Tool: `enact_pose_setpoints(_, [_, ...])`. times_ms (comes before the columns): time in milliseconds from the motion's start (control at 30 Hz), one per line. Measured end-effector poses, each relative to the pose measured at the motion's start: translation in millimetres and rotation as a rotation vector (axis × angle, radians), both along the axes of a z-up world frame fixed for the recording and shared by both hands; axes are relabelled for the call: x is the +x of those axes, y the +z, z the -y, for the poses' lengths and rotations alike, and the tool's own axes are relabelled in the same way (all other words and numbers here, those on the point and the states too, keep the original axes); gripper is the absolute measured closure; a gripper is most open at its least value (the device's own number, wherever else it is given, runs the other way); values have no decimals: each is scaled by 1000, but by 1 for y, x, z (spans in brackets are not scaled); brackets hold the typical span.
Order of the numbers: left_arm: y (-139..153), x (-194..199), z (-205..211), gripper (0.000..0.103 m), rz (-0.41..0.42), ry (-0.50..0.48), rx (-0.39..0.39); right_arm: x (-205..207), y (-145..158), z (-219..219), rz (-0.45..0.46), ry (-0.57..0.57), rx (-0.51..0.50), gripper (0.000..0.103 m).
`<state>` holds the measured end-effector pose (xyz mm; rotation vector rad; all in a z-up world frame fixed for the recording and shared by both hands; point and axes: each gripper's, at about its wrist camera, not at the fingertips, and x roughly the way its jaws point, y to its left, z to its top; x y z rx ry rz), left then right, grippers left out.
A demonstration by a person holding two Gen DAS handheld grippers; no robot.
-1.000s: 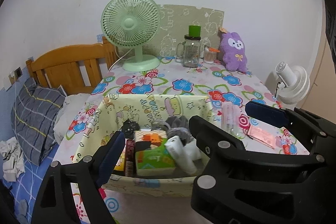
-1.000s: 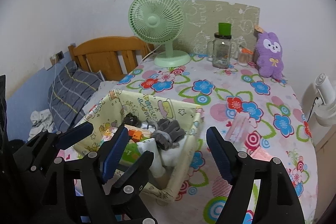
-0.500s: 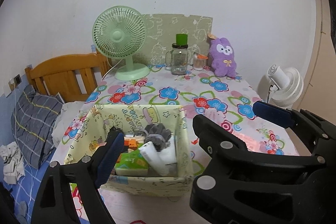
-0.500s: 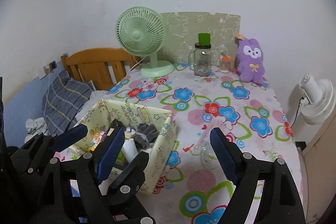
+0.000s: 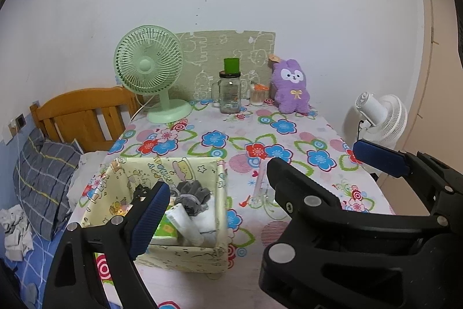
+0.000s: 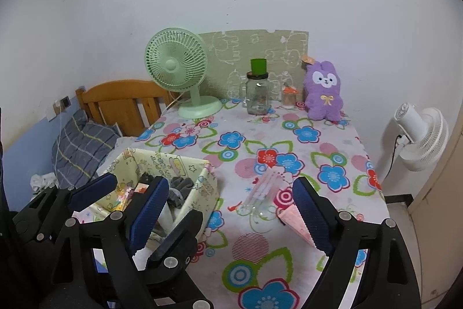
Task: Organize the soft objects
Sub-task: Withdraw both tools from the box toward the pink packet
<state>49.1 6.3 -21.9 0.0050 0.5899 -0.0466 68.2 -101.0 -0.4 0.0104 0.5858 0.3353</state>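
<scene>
A yellow cartoon-print fabric box [image 5: 188,164] [image 6: 173,161] stands near the front left of the flowered table. It holds grey gloves [image 5: 192,193] [image 6: 179,188], white rolls [image 5: 188,225] and a green pack. A purple plush bunny [image 5: 290,86] [image 6: 324,90] sits at the far right by the wall. My left gripper [image 5: 269,187] is open and empty, held above and in front of the box. My right gripper [image 6: 228,219] is open and empty, to the right of the box. A clear plastic bag [image 6: 264,193] and a pink packet [image 6: 295,219] lie between its fingers.
A green desk fan [image 6: 179,71], a glass mug jar with green cup [image 6: 257,90] and a small jar [image 6: 289,97] stand along the back wall. A white fan [image 6: 419,135] stands right of the table. A wooden bed with a plaid pillow [image 6: 84,149] lies left.
Both grippers have pulled back and risen from the box, so it now looks smaller and lower in both views. Both stay open and empty.
</scene>
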Motion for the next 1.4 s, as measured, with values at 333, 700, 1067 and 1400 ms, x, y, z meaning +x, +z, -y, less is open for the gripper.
enact_pose_setpoints(333, [-2,-1,26,11,10,6,3,-1,-3,26,11,-12,-3,12])
enact_pose_setpoints(700, [-11,7,57,11,1,-26,7,6,-13,55,2,-29,5,11])
enact_pose_setpoints(1067, [-34,22,76,5,-44,-34,-1,20,-37,73,-32,-8,-18,11])
enact_pose_setpoints(1400, [-62,44,89,5,-108,-46,10,42,-64,86,-57,-8,-29,9])
